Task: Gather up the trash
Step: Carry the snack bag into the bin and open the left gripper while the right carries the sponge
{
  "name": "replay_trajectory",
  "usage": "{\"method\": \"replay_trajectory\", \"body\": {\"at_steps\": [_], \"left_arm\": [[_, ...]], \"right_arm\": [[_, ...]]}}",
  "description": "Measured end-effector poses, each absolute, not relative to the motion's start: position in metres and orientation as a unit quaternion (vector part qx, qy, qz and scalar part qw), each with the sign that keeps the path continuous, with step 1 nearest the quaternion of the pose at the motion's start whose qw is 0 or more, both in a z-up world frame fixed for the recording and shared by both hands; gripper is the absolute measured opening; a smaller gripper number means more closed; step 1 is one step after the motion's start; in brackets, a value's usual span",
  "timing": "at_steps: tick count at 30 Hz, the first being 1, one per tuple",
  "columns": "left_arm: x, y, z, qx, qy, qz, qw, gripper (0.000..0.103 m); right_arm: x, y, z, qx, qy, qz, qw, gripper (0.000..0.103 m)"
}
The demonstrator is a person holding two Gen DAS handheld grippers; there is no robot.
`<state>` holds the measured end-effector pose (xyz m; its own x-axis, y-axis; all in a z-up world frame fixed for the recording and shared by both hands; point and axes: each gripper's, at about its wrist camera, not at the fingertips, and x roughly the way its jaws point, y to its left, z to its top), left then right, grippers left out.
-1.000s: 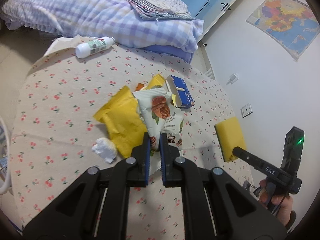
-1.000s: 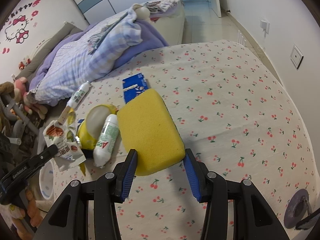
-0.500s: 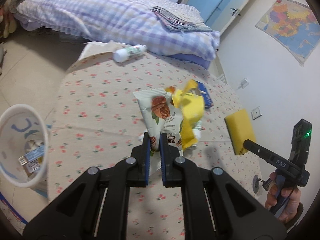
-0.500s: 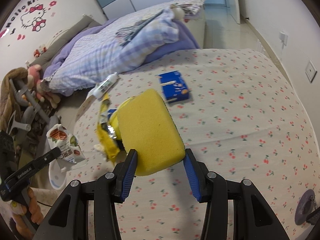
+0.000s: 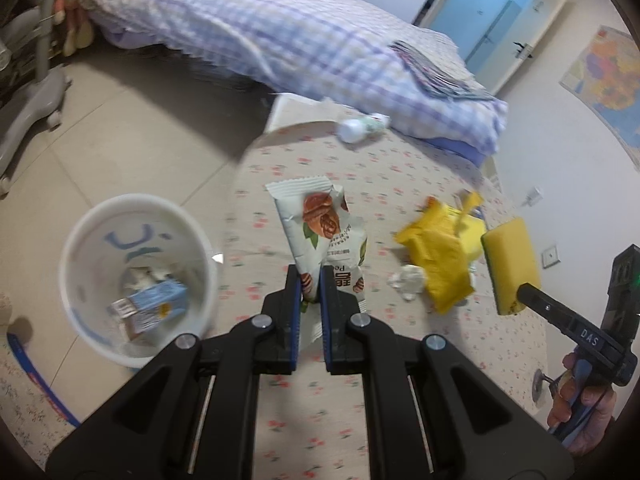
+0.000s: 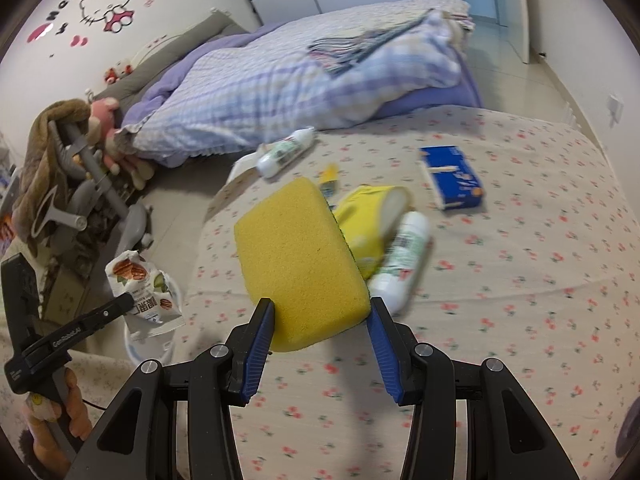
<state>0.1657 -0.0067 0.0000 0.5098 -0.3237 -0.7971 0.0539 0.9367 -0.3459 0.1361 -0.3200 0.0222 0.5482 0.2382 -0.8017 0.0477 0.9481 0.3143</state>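
My left gripper (image 5: pixel 310 280) is shut on a white walnut snack wrapper (image 5: pixel 320 228) and holds it in the air near the table's left edge. It also shows in the right wrist view (image 6: pixel 142 292). A white trash bin (image 5: pixel 136 276) stands on the floor to the left, with a carton and scraps inside. My right gripper (image 6: pixel 322 312) is shut on a yellow sponge (image 6: pixel 298 260), held above the cherry-print table (image 6: pixel 520 280). A yellow wrapper (image 5: pixel 440 256) and a crumpled white tissue (image 5: pixel 408 280) lie on the table.
On the table lie a blue box (image 6: pixel 452 178), a white bottle (image 6: pixel 400 260) by the yellow wrapper, and another white bottle (image 6: pixel 286 152) at the far edge. A bed with a checked quilt (image 5: pixel 320 40) stands behind. A grey stand (image 6: pixel 88 168) is at the left.
My left gripper has carried the snack wrapper left, off the pile toward the table edge; the bin has come into view. My right gripper with the sponge swung left too.
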Motion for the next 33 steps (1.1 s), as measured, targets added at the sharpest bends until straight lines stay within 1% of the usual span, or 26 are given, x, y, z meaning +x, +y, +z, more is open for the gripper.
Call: {"method": "replay_trajectory", "body": {"at_steps": [12,21,22,23,24,25,27,33], "left_arm": [[0.163,0.073,-0.016,-0.142,0.494,-0.023,0.857,0.010],[0.162,0.104,-0.025,-0.140,0.502,0.004,0.853,0.010],[0.162,0.105,-0.026,-0.138,0.503,0.007,0.853,0.012],[0.162,0.108,-0.027,-0.134,0.505,0.012,0.853,0.016],[0.162,0.110,-0.028,-0.130,0.510,0.018,0.850,0.032],[0.162,0.114,-0.029,-0.126,0.513,0.025,0.849,0.056],[0.158,0.122,-0.029,-0.126,0.509,0.042,0.851,0.080],[0.148,0.142,-0.030,-0.110,0.514,0.076,0.847,0.084]], "right_arm": [[0.164,-0.227,0.010,0.114,0.491,0.105,0.857,0.049],[0.179,-0.167,-0.006,0.092,0.506,0.136,0.847,0.049],[0.180,-0.162,-0.008,0.091,0.507,0.139,0.846,0.049],[0.182,-0.159,-0.010,0.090,0.509,0.142,0.844,0.049],[0.183,-0.155,-0.012,0.089,0.510,0.144,0.843,0.049],[0.184,-0.151,-0.014,0.089,0.511,0.146,0.842,0.049],[0.186,-0.142,-0.017,0.086,0.514,0.150,0.840,0.049],[0.192,-0.113,-0.026,0.073,0.523,0.162,0.833,0.049]]}}
